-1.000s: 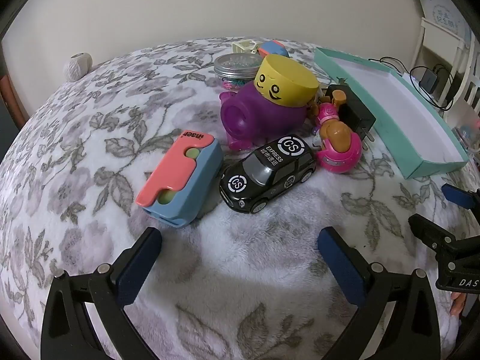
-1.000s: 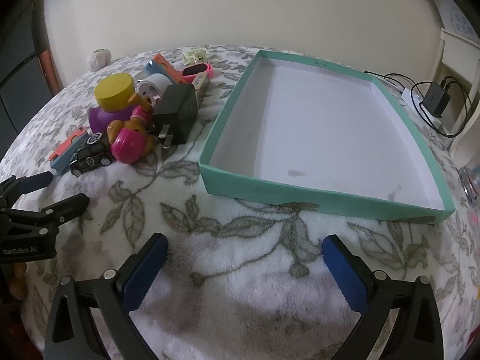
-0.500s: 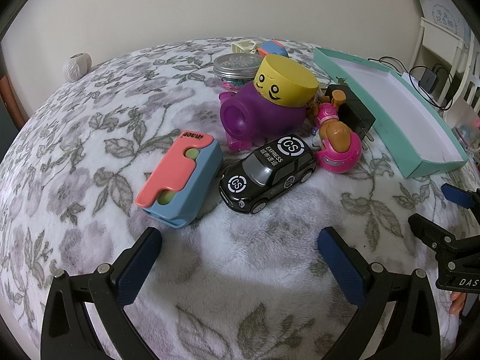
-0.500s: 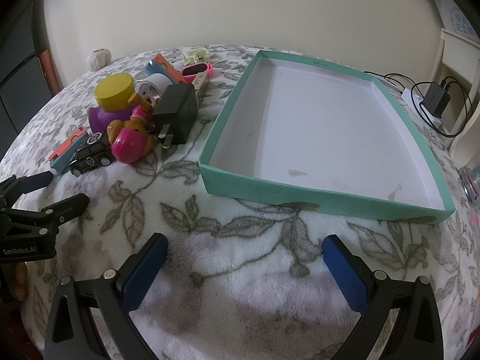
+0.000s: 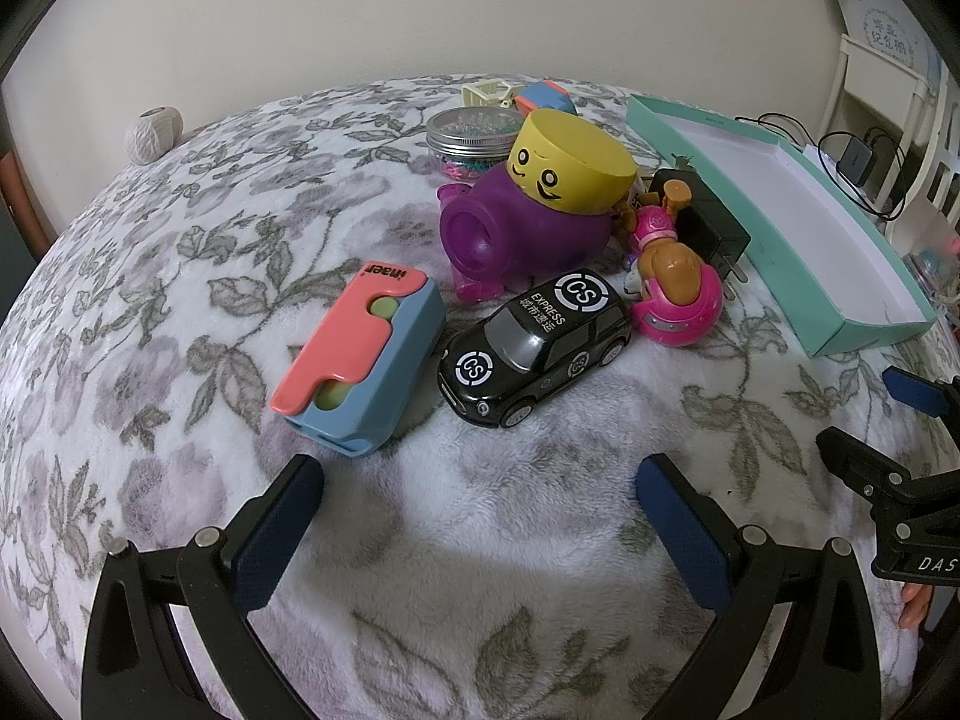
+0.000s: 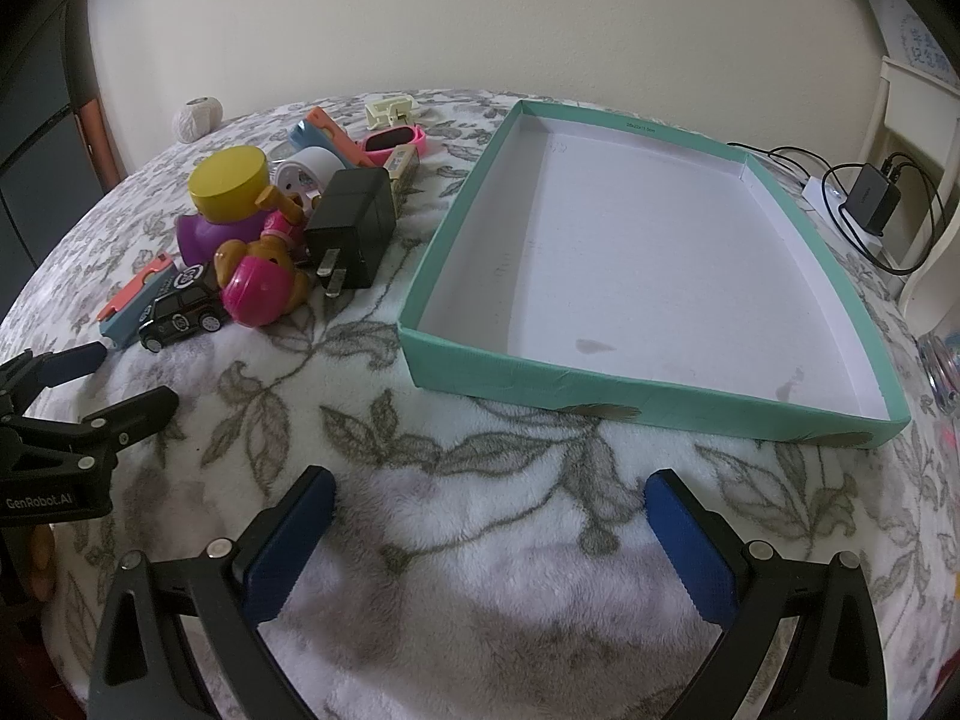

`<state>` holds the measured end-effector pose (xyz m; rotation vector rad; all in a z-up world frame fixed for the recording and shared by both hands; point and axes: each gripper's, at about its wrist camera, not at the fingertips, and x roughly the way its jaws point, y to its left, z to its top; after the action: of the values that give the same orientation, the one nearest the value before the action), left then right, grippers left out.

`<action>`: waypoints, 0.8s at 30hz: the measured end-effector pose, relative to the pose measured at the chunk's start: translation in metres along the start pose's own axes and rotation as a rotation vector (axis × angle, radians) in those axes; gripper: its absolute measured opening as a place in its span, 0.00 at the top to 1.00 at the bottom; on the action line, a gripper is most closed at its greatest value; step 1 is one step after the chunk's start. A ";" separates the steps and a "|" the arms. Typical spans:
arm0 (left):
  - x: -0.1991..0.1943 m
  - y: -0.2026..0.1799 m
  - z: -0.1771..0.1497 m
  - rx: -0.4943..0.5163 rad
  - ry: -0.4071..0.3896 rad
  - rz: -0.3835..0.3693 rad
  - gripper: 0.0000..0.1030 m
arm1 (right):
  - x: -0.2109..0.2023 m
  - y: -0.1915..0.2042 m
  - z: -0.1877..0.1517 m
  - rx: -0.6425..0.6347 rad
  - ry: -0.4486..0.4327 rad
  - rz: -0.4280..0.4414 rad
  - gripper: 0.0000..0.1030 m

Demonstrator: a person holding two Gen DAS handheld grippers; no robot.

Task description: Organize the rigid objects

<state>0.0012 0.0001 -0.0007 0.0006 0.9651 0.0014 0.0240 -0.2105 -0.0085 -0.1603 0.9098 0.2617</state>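
A: Grippers, status?
B: My left gripper has its jaws spread wide, nothing btwn them, hovering over the floral blanket. My right gripper the same, empty.
A: Toys?
B: Clustered ahead of left: pink-blue slider toy just beside black toy car, purple figure w/ yellow head behind, pink pup toy touching black charger.
A: Tray?
B: Teal tray lies right of the pile, ahead of right gripper.
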 end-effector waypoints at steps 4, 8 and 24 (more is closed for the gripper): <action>0.000 0.000 0.000 0.000 0.000 0.000 0.00 | 0.000 0.000 0.000 0.000 0.000 0.000 0.00; 0.000 0.000 0.000 0.001 0.000 -0.001 0.00 | 0.000 0.000 0.000 0.000 0.000 0.000 0.00; -0.020 0.007 0.017 0.034 -0.018 -0.102 0.00 | -0.035 -0.012 0.013 0.008 -0.116 0.032 0.00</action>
<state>0.0037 0.0072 0.0258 -0.0177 0.9467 -0.1089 0.0170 -0.2246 0.0278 -0.1218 0.7982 0.2938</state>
